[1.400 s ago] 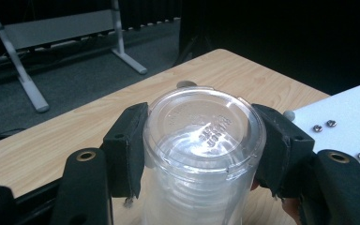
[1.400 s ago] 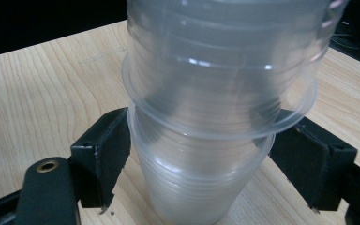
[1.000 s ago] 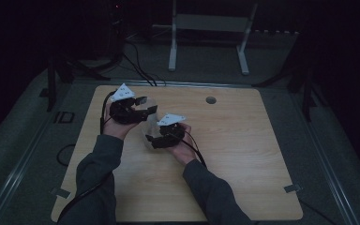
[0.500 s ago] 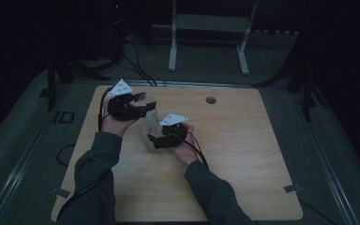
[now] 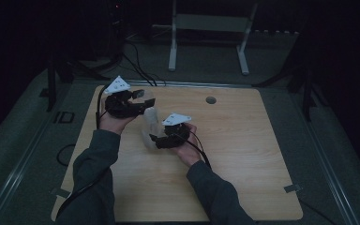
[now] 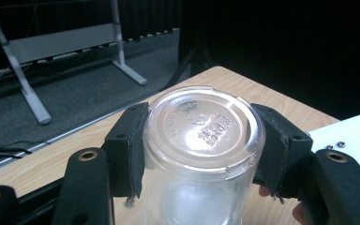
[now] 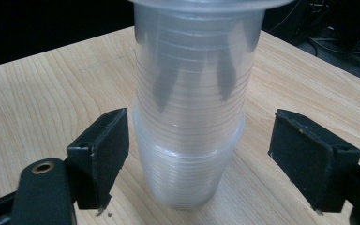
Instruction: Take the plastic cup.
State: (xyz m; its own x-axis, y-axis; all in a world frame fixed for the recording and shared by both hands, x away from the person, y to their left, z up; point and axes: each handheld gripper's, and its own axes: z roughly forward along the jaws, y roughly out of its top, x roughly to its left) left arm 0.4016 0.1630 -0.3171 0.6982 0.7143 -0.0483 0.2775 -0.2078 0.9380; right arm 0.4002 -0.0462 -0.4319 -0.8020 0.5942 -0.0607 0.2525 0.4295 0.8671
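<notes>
A wooden table [image 5: 243, 154] sits in a dark room. Above it, the left gripper [image 5: 138, 101] clamps one end of a stack of clear plastic cups [image 7: 192, 117]. The right gripper [image 5: 155, 139] has its jaws apart around the stack's other end, left pad close, right pad clear.

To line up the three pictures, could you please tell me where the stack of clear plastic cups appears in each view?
High view: the stack of clear plastic cups lies left of centre, between the two grippers.
Left gripper view: low centre, base toward the camera, clamped by the black fingers.
Right gripper view: centre, between open fingers, untouched.
Shared landmark: the wooden table.
</notes>
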